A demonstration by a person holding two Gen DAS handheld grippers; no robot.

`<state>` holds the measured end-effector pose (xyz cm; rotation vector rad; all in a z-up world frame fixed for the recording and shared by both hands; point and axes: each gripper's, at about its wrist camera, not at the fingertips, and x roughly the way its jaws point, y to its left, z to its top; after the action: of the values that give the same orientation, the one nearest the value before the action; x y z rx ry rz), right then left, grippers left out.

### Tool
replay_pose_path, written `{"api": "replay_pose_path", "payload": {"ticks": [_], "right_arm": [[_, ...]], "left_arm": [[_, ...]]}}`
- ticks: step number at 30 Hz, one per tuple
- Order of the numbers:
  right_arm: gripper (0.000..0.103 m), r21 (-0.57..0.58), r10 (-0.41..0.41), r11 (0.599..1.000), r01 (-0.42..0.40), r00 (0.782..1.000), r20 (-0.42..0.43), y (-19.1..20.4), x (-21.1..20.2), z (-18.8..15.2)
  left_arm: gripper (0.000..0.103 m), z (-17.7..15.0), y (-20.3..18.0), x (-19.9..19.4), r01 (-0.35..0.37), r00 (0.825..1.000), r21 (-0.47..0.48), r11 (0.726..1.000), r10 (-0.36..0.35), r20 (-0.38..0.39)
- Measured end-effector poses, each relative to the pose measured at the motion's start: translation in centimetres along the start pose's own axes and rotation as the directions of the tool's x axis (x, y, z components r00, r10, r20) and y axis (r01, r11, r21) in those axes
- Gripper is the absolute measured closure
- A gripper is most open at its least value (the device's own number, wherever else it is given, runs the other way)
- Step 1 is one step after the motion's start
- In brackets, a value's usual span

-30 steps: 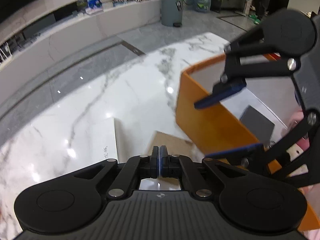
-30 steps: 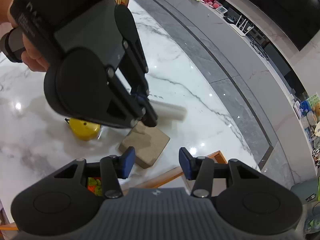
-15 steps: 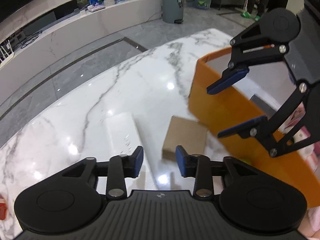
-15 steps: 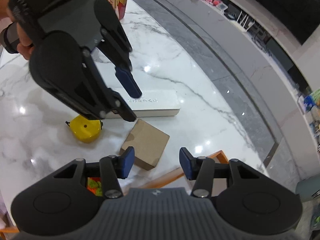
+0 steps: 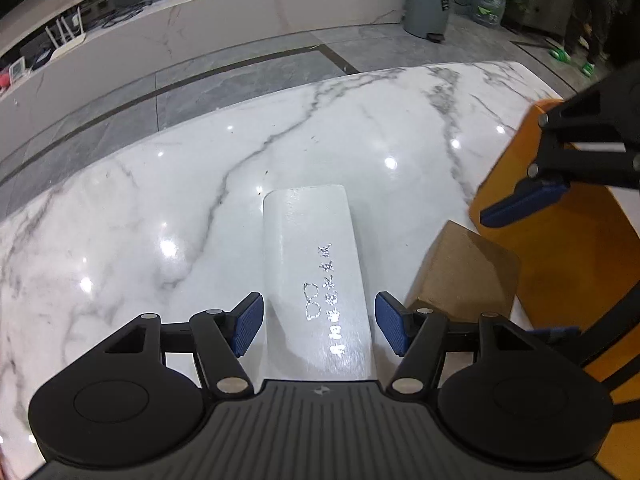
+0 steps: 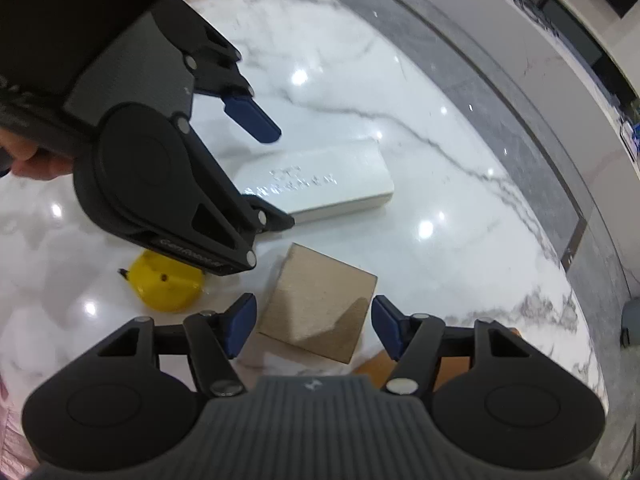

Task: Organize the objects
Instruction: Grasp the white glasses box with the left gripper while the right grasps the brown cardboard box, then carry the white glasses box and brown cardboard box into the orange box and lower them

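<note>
**Inspector:** Since the earlier frames, both your grippers have come down over the marble table, and both sets of jaws have just been opening. Left wrist view: your left gripper stands open astride the near end of the white box, pads clear of its sides. The box runs from 6 o'clock toward 12. The brown cardboard box lies at 3 o'clock, against the orange bin.

**Operator:** And the right?

**Inspector:** Right wrist view: your right gripper is open around the cardboard box, nothing gripped. A yellow tape measure sits at 9 o'clock; the white box at 12.

**Operator:** Risks?

**Inspector:** In my judgement, three. You hold the white box at one end only, so it may droop or slip. The cardboard box lies cornerwise between your pads and may twist out. Your two grippers work close together; lifting at once could knock them.
</note>
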<state>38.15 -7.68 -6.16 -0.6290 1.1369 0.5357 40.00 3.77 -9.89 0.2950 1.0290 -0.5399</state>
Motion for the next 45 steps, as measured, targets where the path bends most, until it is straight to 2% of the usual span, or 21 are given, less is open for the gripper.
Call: {"api": "replay_pose_path", "payload": {"ticks": [5, 13, 21, 25, 33, 40, 45], "right_arm": [[0.037, 0.054, 0.025, 0.998, -0.023, 0.999, -0.044, -0.5, 1.4, 1.0], [0.036, 0.100, -0.004, 0.995, 0.016, 0.993, -0.121, -0.9, 2.6, 1.6], [0.041, 0.119, 0.005, 0.993, 0.012, 0.990, -0.143, -0.7, 2.9, 1.4], [0.041, 0.095, 0.011, 0.995, 0.000, 0.993, -0.113, 0.0, 2.2, 1.0], [0.041, 0.083, 0.035, 0.996, -0.031, 0.998, -0.050, 1.2, -0.6, 0.8], [0.041, 0.110, 0.048, 0.992, -0.054, 0.997, 0.053, 1.5, -4.9, 0.2], [0.041, 0.069, 0.040, 0.996, -0.049, 0.991, 0.131, 1.7, -9.2, -1.1]], "left_arm": [[0.033, -0.2, 0.5, 0.8, 0.000, 1.000, -0.030, 1.000, 0.000, 0.000], [0.033, -0.3, 0.9, 1.2, 0.014, 1.000, -0.053, 0.999, -0.014, 0.008], [0.033, -0.4, 1.0, 1.2, 0.019, 1.000, -0.067, 0.998, -0.019, 0.003], [0.034, -0.6, 1.1, 0.9, 0.013, 1.000, -0.075, 0.997, -0.013, -0.005], [0.035, -2.6, 0.9, -1.6, -0.037, 0.999, -0.024, 0.999, 0.037, 0.001], [0.035, -2.8, 0.0, -6.0, -0.073, 0.997, 0.026, 0.997, 0.072, 0.041], [0.035, -2.2, -2.4, -10.2, -0.097, 0.992, 0.097, 0.991, 0.088, 0.093]]}}
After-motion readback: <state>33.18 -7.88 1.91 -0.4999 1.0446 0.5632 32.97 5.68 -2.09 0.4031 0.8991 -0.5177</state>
